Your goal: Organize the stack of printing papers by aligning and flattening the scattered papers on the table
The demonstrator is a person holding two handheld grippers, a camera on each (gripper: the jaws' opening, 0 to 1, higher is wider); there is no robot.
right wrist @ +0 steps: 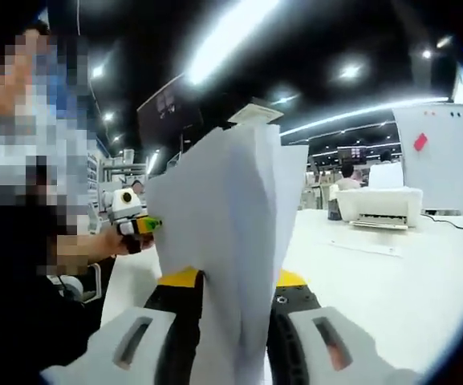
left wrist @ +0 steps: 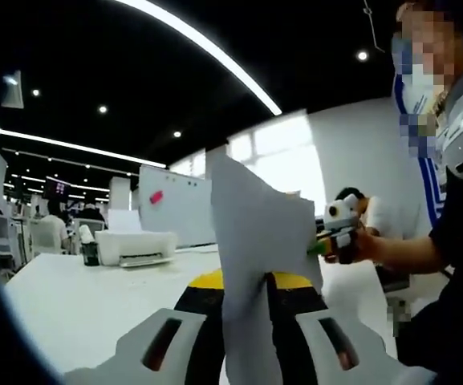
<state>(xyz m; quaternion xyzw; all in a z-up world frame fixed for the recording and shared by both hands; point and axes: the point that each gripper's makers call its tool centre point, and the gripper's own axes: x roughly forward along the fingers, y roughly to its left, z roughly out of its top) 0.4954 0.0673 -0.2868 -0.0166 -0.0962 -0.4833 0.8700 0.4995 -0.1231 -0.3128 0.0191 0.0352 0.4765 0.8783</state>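
White table [left wrist: 79, 305]; both claws [left wrist: 247, 337] [right wrist: 233, 345] clamp upright papers [left wrist: 255, 241] aloft.

Bright ceiling strip lights [left wrist: 207, 50] glare; fisheye bends edges; soft focus.

A white table [right wrist: 424, 281] carries a white printer [right wrist: 379, 207] and a cable [right wrist: 454, 222].

No text, label, brand, number or sign is legible in either view.
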